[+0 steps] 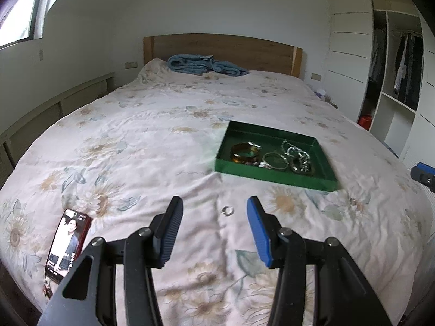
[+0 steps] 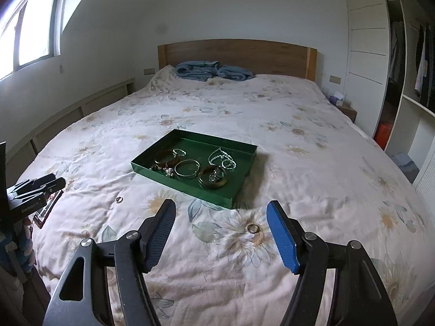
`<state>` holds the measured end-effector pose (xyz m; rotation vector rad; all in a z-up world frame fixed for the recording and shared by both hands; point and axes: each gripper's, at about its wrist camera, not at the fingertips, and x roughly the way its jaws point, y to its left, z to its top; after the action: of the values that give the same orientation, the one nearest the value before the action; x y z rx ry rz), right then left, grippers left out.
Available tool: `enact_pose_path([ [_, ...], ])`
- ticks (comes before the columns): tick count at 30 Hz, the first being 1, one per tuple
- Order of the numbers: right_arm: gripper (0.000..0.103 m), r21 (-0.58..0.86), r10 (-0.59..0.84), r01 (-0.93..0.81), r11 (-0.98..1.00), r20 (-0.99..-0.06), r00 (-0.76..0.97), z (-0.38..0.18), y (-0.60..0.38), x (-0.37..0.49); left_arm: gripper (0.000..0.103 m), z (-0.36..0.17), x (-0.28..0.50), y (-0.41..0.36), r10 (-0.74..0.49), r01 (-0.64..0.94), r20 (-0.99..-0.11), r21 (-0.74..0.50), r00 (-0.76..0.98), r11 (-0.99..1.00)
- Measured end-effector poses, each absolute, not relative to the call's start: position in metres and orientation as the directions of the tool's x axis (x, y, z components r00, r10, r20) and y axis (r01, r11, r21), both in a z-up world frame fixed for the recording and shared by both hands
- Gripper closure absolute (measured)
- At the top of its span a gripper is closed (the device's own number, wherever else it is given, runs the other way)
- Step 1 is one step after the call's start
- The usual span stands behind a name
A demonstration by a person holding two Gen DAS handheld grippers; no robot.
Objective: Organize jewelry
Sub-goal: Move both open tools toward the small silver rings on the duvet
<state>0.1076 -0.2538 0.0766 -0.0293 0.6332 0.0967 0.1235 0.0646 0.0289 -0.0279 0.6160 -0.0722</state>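
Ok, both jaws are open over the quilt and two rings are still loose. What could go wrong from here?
1. Each ring is small and lies flat on the soft, wrinkled quilt; the jaws may pinch fabric or press it into a fold.
2. The green tray sits on bedding, so a nudge could tip it.
3. The phone lies near the bed edge, beside the left gripper.
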Motion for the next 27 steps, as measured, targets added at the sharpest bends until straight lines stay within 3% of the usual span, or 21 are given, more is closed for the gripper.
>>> enact_pose_path([
  [10,0.034,0.037,0.061,-0.048,0.998,-0.627,0.777,0.049,-0.272,0.113,0.056,0.008,0.122,0.112,-0.020,-0.038,-0.602,-0.082,0.798,0.996],
  [27,0.034,0.069,0.045,0.001,0.998,-0.660,0.750,0.020,-0.291,0.134,0.056,-0.029,0.143,0.103,-0.041,-0.020,-0.653,-0.086,0.756,0.996],
])
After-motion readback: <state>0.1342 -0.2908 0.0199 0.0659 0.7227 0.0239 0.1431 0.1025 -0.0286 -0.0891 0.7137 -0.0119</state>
